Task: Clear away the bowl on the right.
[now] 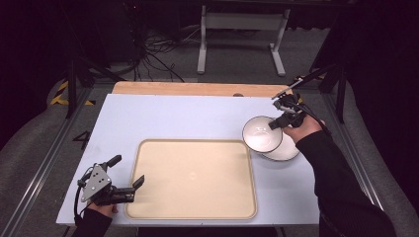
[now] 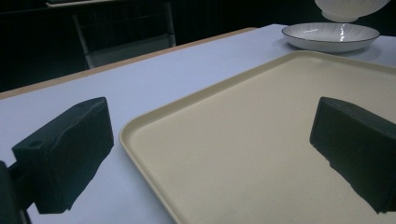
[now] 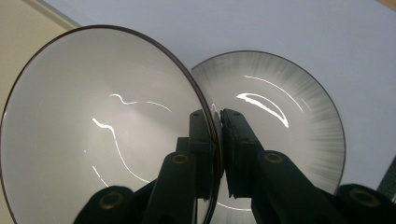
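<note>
A white bowl (image 1: 261, 134) with a dark rim hangs tilted above the table at the right, my right gripper (image 1: 279, 122) shut on its rim. In the right gripper view the bowl (image 3: 102, 130) has the jaws pinching its edge, one inside and one outside, at the right gripper (image 3: 218, 122). Under and beside it lies a white plate (image 1: 285, 152) (image 3: 285, 121) (image 2: 330, 36). A beige tray (image 1: 192, 180) (image 2: 261, 140) lies at the table's middle front. My left gripper (image 1: 127, 173) (image 2: 210, 154) is open at the tray's left edge, jaws apart over its corner.
The table top (image 1: 163, 116) is pale blue-white with a wooden strip (image 1: 197, 89) along the far edge. Beyond it are a table frame (image 1: 242, 34) and cables on the floor. Metal rails run along both sides.
</note>
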Available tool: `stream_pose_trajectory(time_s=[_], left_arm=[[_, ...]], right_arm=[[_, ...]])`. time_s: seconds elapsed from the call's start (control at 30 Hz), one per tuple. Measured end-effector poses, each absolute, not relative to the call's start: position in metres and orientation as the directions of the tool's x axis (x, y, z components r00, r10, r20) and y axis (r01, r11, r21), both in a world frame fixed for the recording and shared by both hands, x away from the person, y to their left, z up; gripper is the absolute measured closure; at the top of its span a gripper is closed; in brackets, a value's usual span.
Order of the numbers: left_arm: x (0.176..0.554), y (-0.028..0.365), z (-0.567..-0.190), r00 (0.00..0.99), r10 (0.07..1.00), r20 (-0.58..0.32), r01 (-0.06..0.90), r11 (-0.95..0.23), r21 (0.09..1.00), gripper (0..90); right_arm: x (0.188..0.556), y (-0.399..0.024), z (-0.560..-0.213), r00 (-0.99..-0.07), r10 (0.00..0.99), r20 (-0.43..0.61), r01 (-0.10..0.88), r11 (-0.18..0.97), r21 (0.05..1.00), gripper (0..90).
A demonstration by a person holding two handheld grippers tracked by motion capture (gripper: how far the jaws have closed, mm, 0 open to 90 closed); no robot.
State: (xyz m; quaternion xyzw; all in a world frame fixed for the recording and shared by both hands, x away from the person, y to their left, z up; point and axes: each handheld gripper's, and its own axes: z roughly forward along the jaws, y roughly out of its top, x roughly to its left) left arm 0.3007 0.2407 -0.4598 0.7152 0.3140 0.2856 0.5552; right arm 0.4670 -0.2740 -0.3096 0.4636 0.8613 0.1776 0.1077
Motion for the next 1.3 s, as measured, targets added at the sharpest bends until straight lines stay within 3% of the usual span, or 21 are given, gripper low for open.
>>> stream_pose_trajectory(time_s=[1.3], left_arm=[[0.3,0.241,-0.46,0.645,0.762,0.063,0.127,-0.188,0.974,0.2]], right_arm=[[0.437,-0.156,-0.3,-0.762,0.643,0.073,0.607,0.671,0.425,83.0]])
